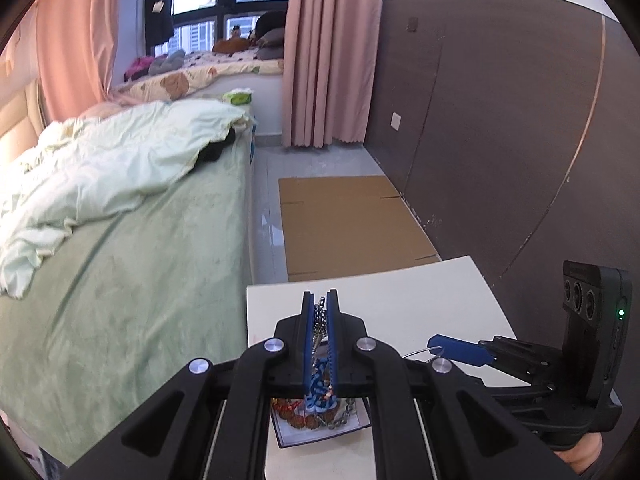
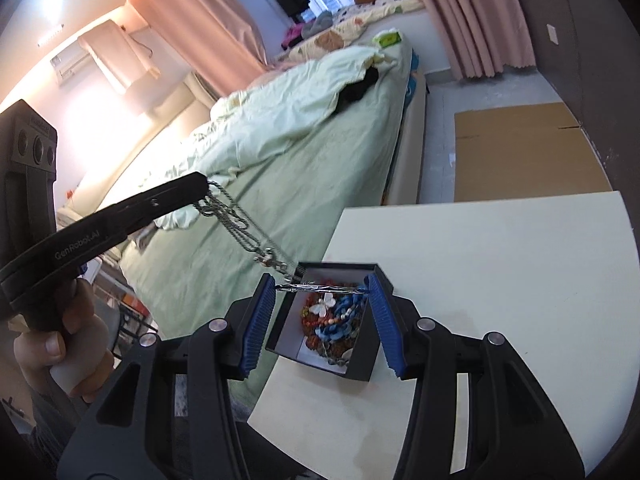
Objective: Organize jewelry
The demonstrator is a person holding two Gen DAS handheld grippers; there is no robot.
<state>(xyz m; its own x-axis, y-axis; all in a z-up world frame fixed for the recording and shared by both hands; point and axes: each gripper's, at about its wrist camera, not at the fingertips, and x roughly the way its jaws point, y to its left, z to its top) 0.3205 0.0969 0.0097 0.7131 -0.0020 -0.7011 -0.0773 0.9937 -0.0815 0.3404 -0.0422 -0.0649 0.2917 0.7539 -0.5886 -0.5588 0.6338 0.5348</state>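
Left gripper (image 1: 320, 300) is clamped on a silver chain (image 2: 236, 220), lifted up-left of the box (image 2: 362, 368) at the desk (image 2: 500, 280) edge. Right gripper (image 2: 322, 312) is held half-wide astride the box, a silver bar (image 2: 320, 288) spanning its pads, grip unclear. Chain's tail should be drawn clear of the beads (image 2: 336, 320) slowly, box steadied, so tangles are avoided.

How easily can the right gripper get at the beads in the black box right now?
Probably not freely: the right gripper already holds a silver bangle across its jaws above the black box, so the beads beneath stay blocked until it lets go.
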